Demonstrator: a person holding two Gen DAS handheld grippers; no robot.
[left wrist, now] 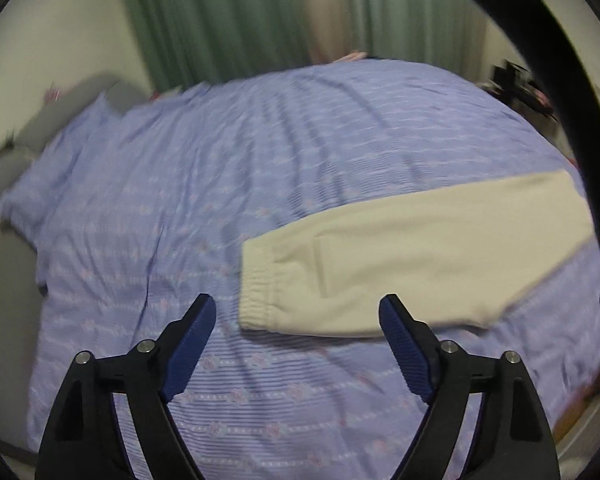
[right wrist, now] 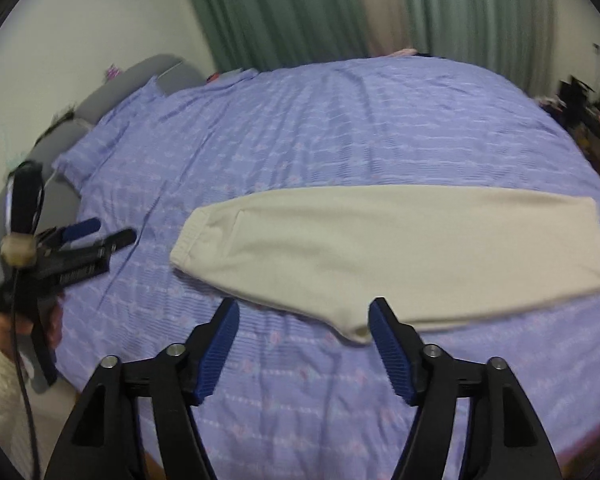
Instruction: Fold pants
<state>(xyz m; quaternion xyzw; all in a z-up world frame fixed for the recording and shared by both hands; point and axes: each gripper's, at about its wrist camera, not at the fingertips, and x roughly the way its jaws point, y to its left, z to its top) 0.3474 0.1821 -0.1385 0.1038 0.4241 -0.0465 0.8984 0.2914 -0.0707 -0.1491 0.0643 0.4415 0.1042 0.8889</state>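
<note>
I am holding both tools above the bed with nothing between their fingers. My left gripper (left wrist: pixel 297 312), black-armed with ribbed blue pads, is standing wide open over the bedcover, and my right gripper (right wrist: pixel 304 314), built the same, is also gaping, its pads clear of the cloth. Just beyond them the cream fleece pants (right wrist: pixel 380 248) are lying flat, folded lengthwise into one long band, with the elastic waistband (left wrist: pixel 256 280) pointing left and the leg end stretching away to the right. They are resting on the lilac striped bedcover (right wrist: pixel 320 128), which is showing creases. From the right wrist view I am seeing a cream-sleeved hand (right wrist: pixel 8 328) gripping the left tool. Farther back, green pleated curtains (right wrist: pixel 280 12) are hanging behind the bed.
</note>
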